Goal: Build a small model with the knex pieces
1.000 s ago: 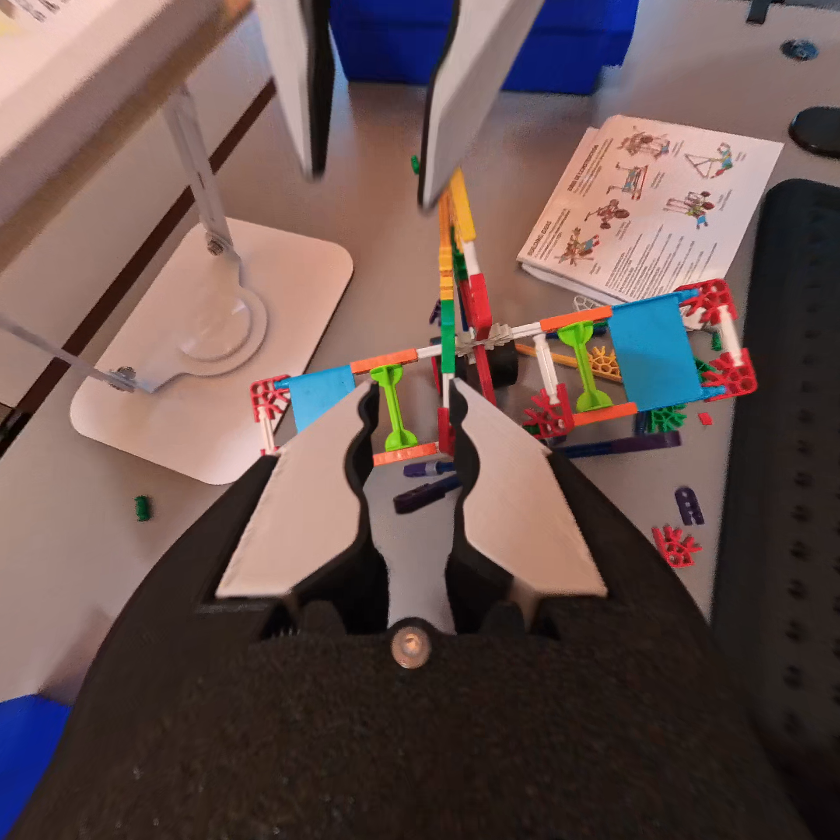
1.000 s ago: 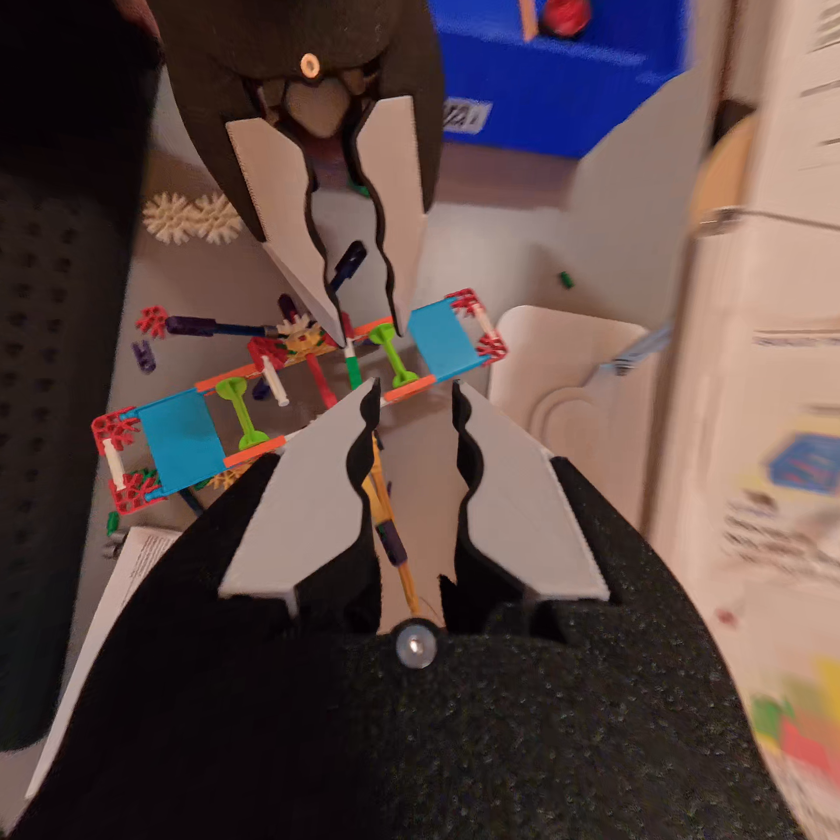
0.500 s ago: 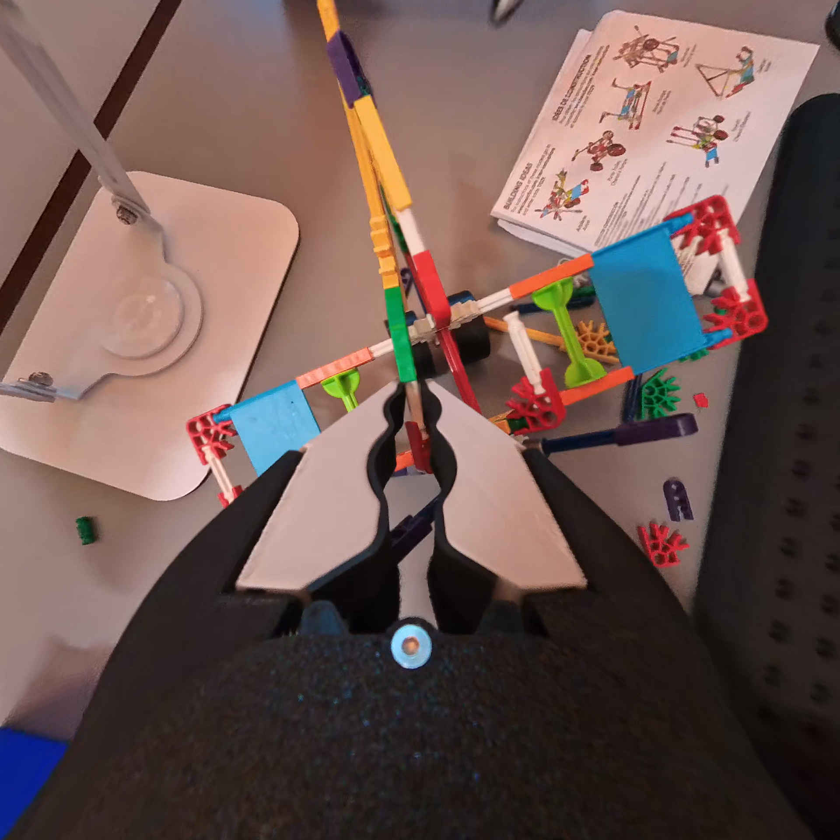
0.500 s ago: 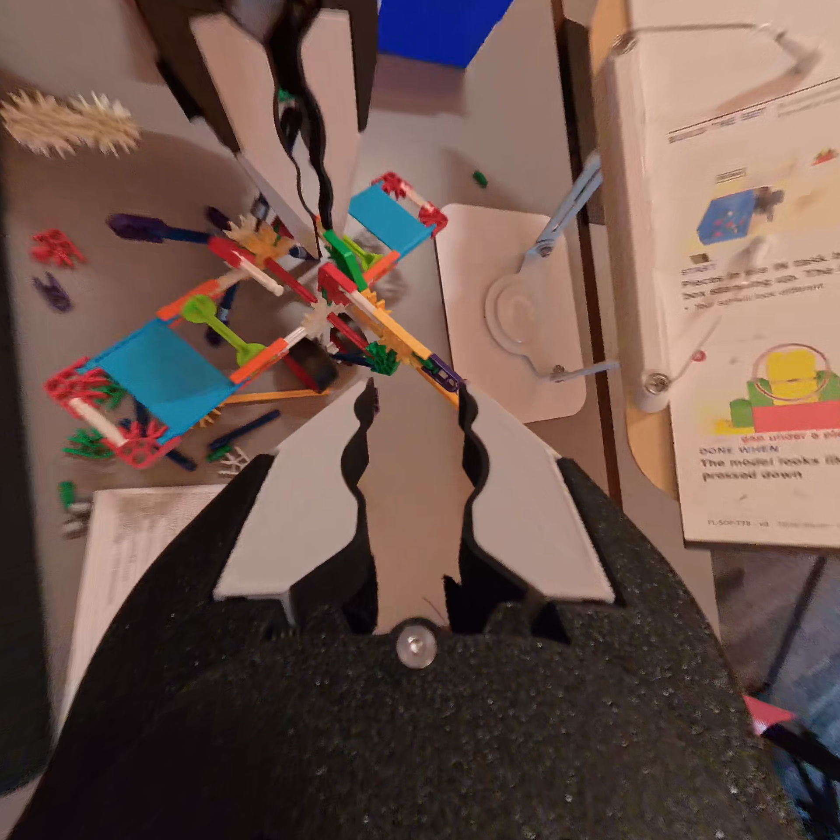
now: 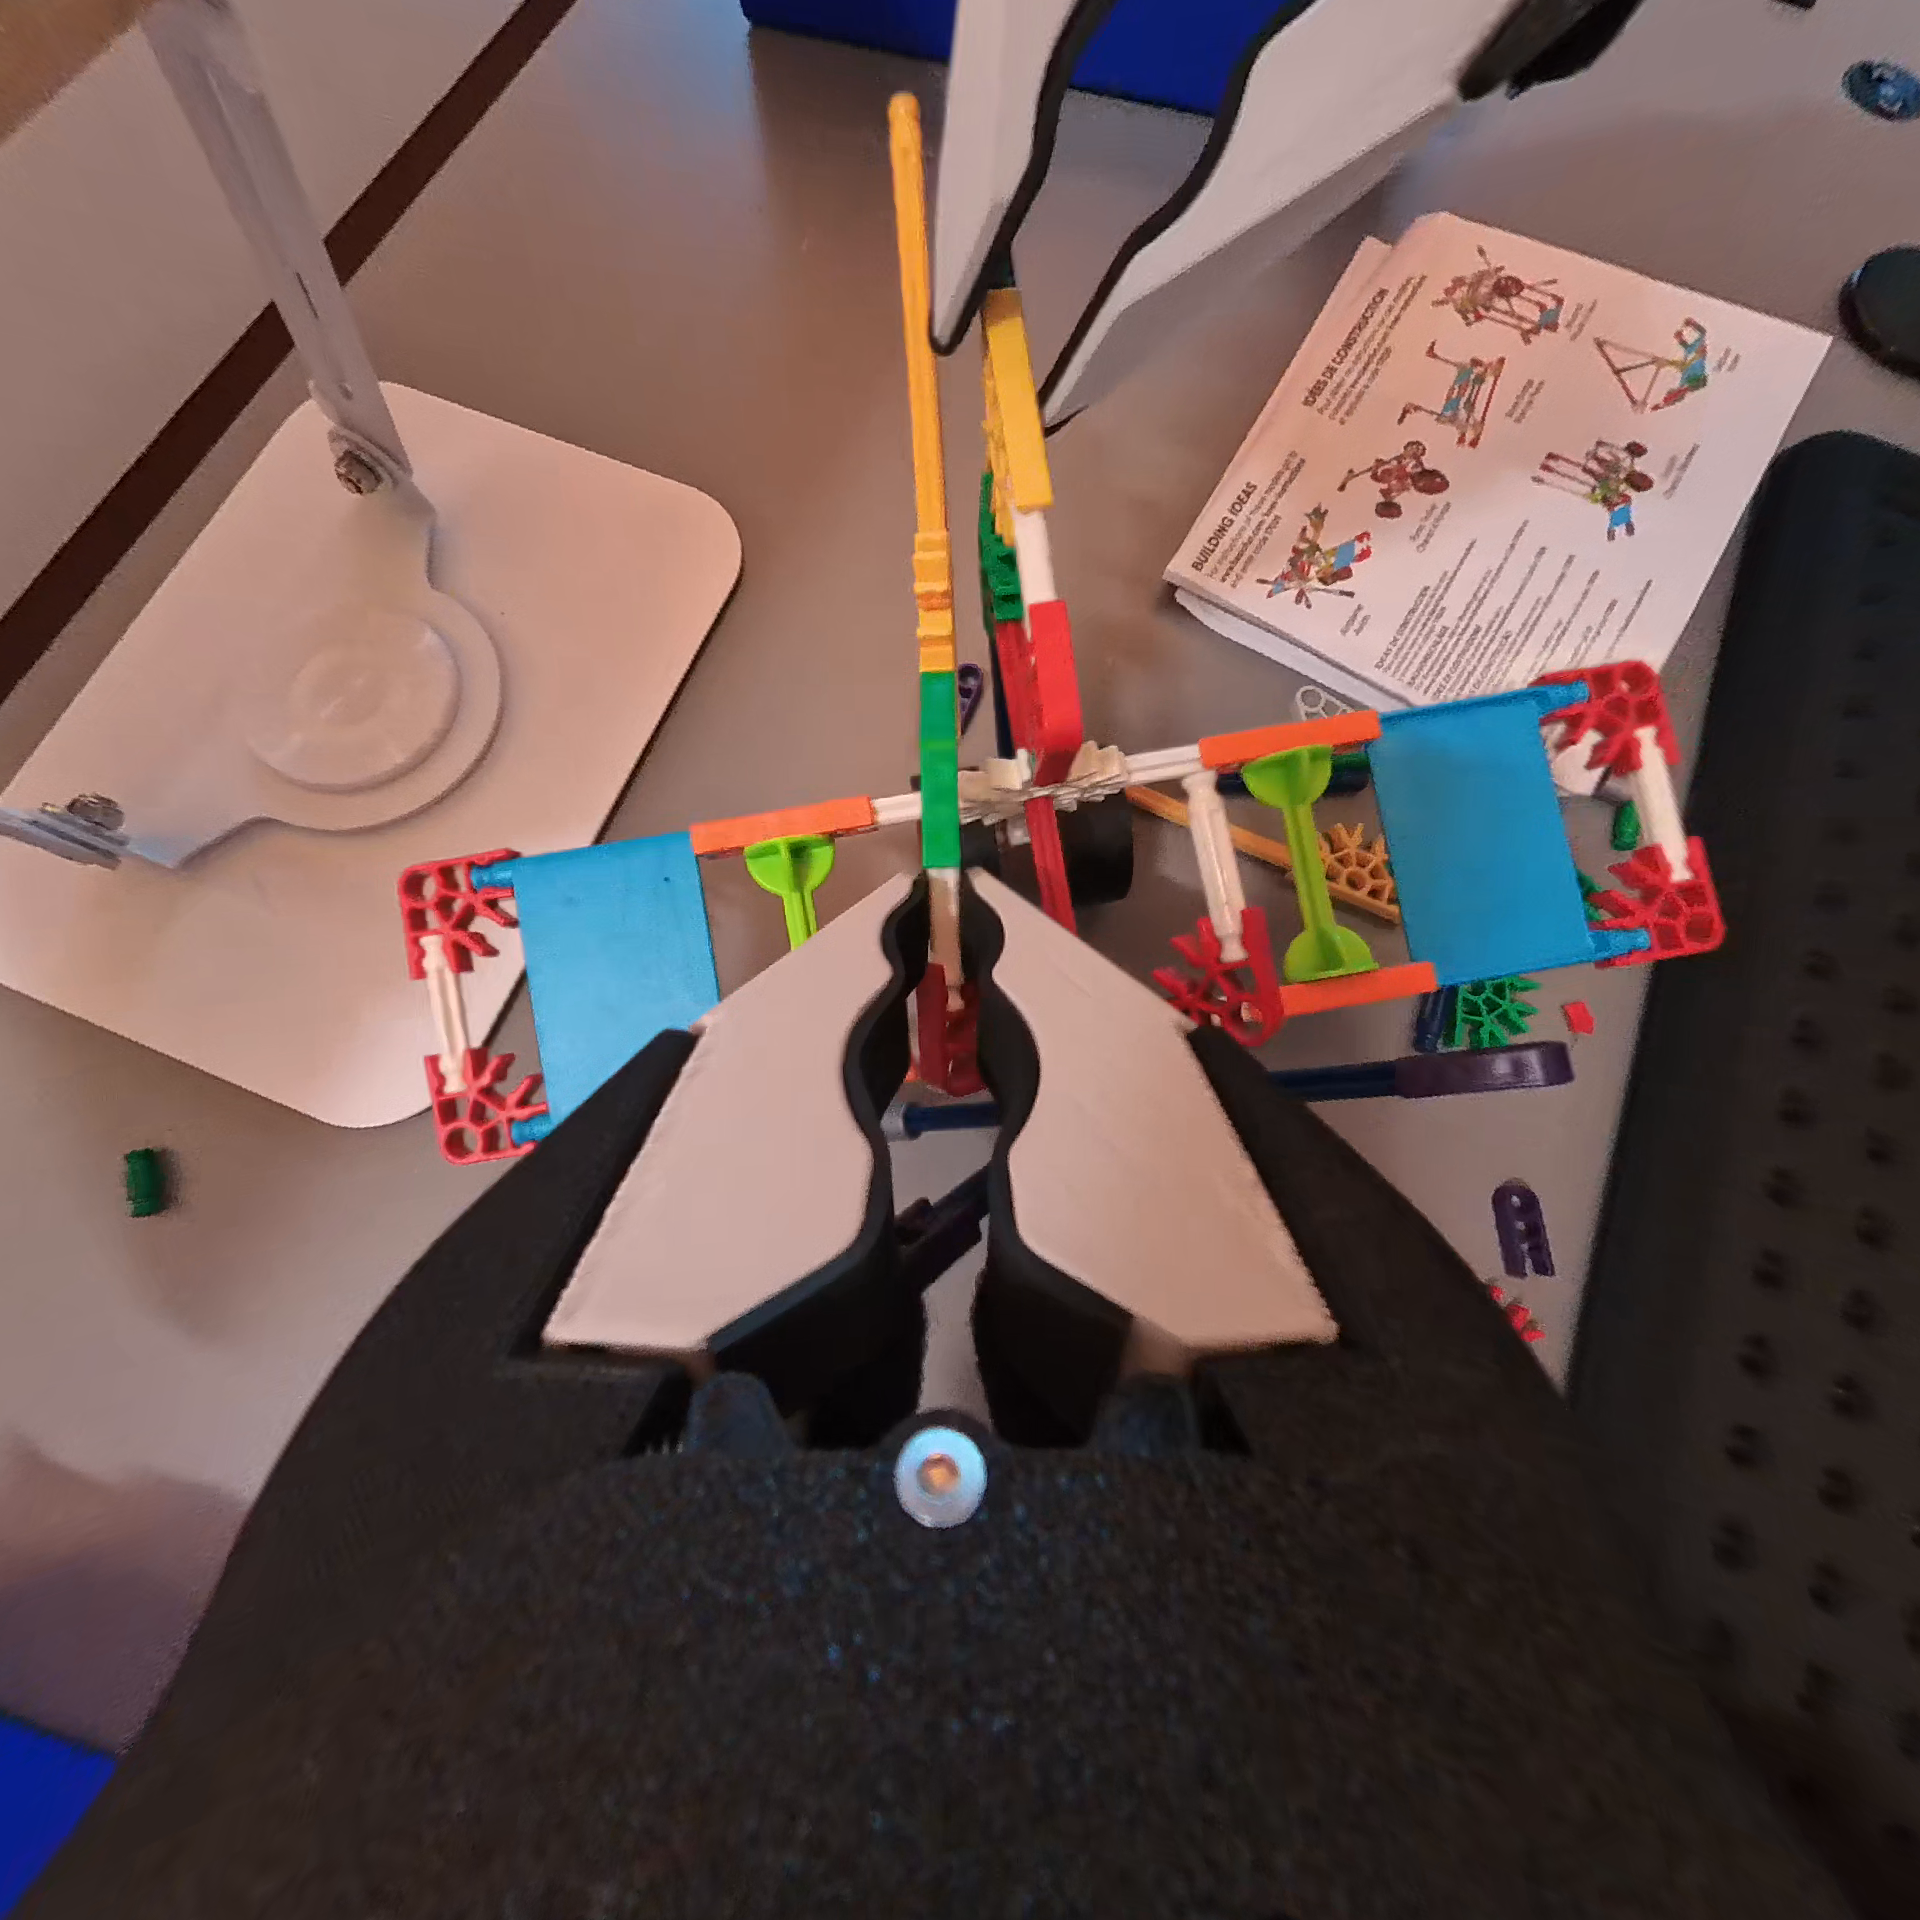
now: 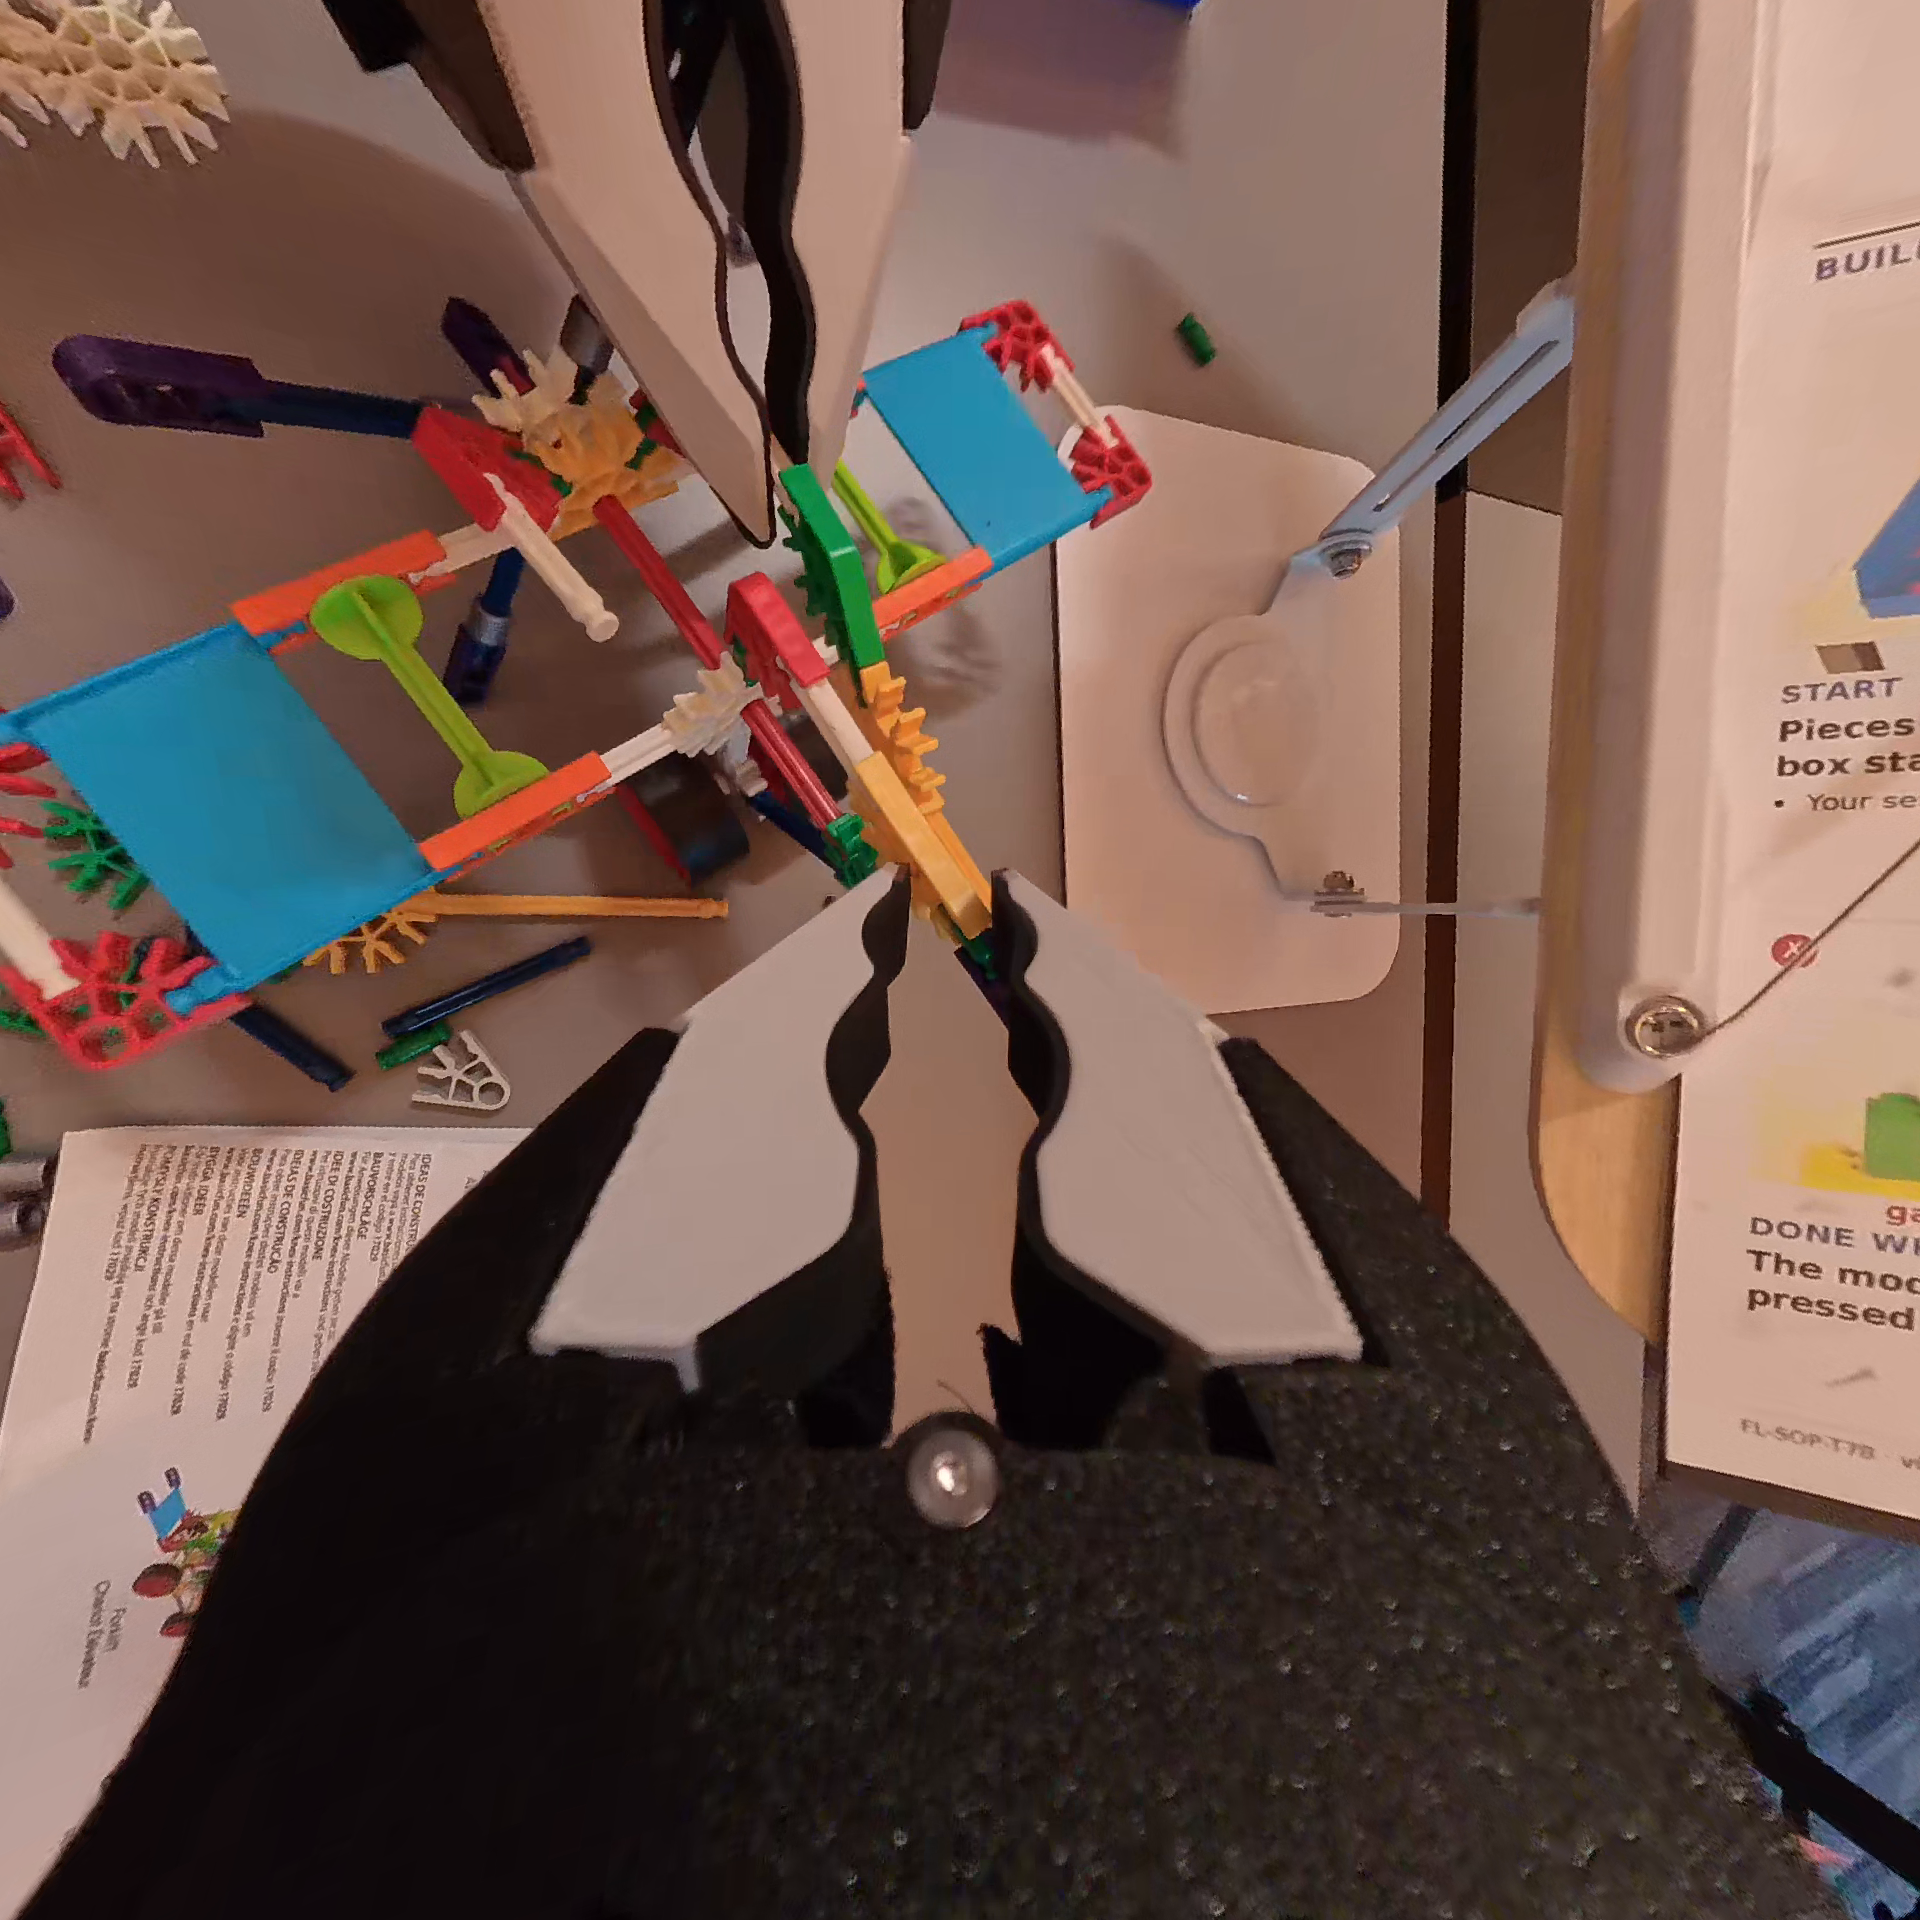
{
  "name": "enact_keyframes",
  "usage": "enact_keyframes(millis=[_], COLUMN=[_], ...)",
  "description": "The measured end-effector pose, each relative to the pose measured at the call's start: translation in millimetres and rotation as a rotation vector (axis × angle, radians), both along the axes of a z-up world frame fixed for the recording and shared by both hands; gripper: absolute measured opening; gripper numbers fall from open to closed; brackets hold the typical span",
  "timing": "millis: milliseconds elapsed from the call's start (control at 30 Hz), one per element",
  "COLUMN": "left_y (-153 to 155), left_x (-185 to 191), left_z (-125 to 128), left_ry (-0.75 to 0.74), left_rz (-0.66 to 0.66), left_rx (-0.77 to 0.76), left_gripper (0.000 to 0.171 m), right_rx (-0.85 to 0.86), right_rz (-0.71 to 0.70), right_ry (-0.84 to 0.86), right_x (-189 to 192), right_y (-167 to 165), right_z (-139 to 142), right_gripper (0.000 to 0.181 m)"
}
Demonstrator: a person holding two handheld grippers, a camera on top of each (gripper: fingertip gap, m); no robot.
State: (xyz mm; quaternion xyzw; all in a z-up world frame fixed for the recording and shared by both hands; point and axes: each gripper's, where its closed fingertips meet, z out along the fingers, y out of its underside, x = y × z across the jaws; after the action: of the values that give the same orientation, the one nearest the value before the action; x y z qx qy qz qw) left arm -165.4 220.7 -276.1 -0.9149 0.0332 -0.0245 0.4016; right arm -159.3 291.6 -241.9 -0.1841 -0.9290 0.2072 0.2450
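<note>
The left gripper (image 5: 943, 883) has its two fingers pressed close on a thin white and red stick at the near end of the toy model (image 5: 1039, 800). The tips pinch that stick tight.

The right gripper (image 6: 945, 883) has its fingers a little way apart. The yellow end of the model's long bar (image 6: 914, 831) pokes in between the tips. It seems to touch the right-hand finger (image 6: 1143, 1143), but I cannot tell if the fingers squeeze it.

The model is made of snap-together rods and spiky joiners. It has two blue panels (image 5: 613, 956), one out on each side, with orange, lime green and red bits around them. It sits on a grey table (image 5: 644, 260), with the long yellow, green and red bar running across its middle.

Loose pieces lie around it: a purple rod (image 5: 1455, 1070), a small green bit (image 5: 145, 1179) and a white joiner (image 6: 462, 1081). A paper booklet with drawings (image 5: 1507, 468) lies near the model. A white stand base (image 5: 364, 727) is on the other side, and the model's blue panel end lies over its edge. A board with a printed sheet (image 6: 1818, 727) stands on that stand. A black mat (image 5: 1787, 1039) lies along the table edge.
</note>
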Motion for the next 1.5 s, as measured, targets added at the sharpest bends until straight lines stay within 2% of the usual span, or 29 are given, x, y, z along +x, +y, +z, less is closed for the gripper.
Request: enact_keyframes(millis=[133, 300, 367, 500, 600, 700, 767, 900, 1267, 1367, 1500], left_y=[-0.4, -0.3, -2.6, -10.1, -4.7, 2.5, 7.9, 8.1, 4.2, 3.1, -3.6], left_x=[-3.9, 0.7, -3.8, -6.7, -0.3, -4.1, -3.0, -5.1, -1.9, -2.2, -7.4], left_z=[0.2, 1.1, 7.5, 24.9, 23.1, 7.8, 5.1, 9.3, 10.5, 9.2, 27.8], left_ry=[-0.026, -0.039, -0.036, -0.053, -0.041, 0.027, 0.019, 0.011, -0.022, -0.046, -0.057], left_rz=[0.029, -0.015, 0.000, 0.001, -0.015, 0.017, 0.023, 0.038, -0.007, -0.010, 0.004], left_rx=[0.011, 0.024, 0.050, 0.107, 0.086, 0.004, 0.004, 0.035, 0.066, 0.067, 0.141], left_gripper=[0.003, 0.005, 0.011, 0.021, 0.022, 0.018, 0.008, 0.006, 0.006, 0.008, 0.022], right_rx=[-0.005, -0.023, -0.031, -0.117, -0.090, -0.051, -0.040, -0.034, -0.056, -0.058, -0.073], right_rz=[-0.006, -0.025, -0.045, -0.058, -0.033, 0.000, 0.026, 0.031, 0.020, -0.015, -0.030], right_ry=[0.009, 0.010, 0.039, 0.074, 0.077, 0.062, 0.036, 0.002, -0.041, 0.011, 0.092], right_x=[0.0, 1.7, 1.5, 9.1, 8.8, 2.1, -1.2, -5.0, 3.2, 0.5, 18.4], right_y=[-0.6, -1.0, 4.6, 12.7, 8.6, -1.0, -6.2, -7.7, -11.5, -8.9, -6.4], right_z=[0.4, 4.1, 12.1, 33.0, 26.8, 15.1, 7.6, 2.3, 4.7, 14.3, 40.3], right_gripper=[0.015, 0.018, 0.026, 0.026, 0.027, 0.037, 0.035, 0.013, 0.012, 0.032, 0.032])
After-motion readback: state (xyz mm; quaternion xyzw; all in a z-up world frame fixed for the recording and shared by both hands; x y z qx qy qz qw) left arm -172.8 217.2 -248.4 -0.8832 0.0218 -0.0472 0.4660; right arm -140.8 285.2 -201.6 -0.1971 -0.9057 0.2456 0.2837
